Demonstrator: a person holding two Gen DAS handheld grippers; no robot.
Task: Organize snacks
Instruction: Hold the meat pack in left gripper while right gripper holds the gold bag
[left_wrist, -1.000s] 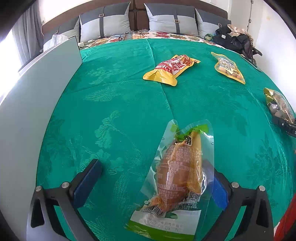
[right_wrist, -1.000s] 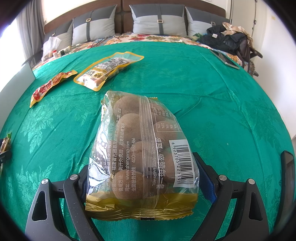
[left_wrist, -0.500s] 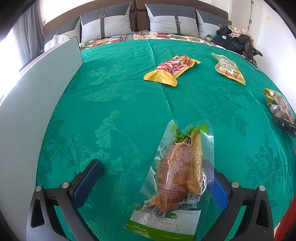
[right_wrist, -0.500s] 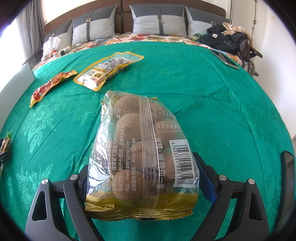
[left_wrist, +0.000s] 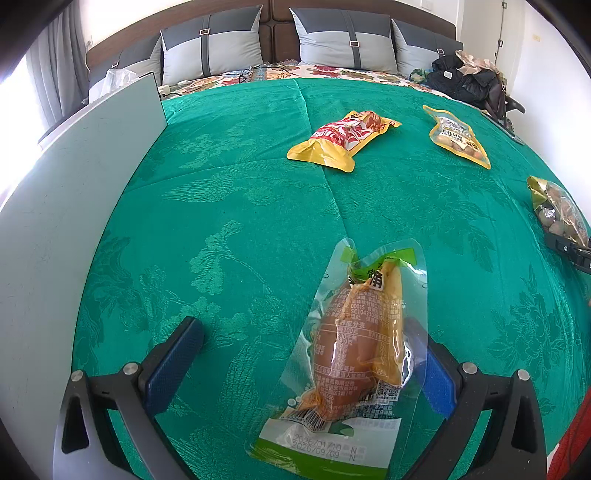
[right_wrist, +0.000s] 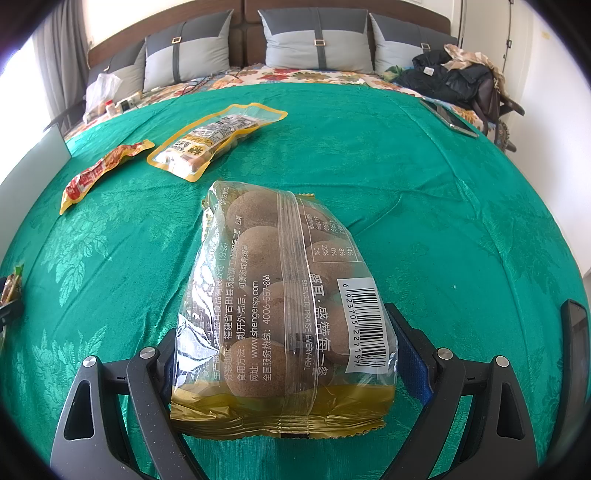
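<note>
Clear egg bag (right_wrist: 284, 295) hiding right tool's (right_wrist: 291, 354) pads.

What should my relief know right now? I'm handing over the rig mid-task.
Left gripper: open, straddling the drumstick pouch on the green cloth; pouch sits against its right finger.
Right gripper: fingers flank the egg bag; whether it is clamped is unclear.
Red-yellow packet and yellow pouch lie apart, farther back.
Nothing looks grouped yet; all four remain to sort.

Green patterned cloth (left_wrist: 229, 206) over the bed, bearing a red-and-yellow packet (left_wrist: 341, 142), a yellow pouch (left_wrist: 458, 137) (well apart), and a phone (right_wrist: 448, 119) near the far edge.
</note>
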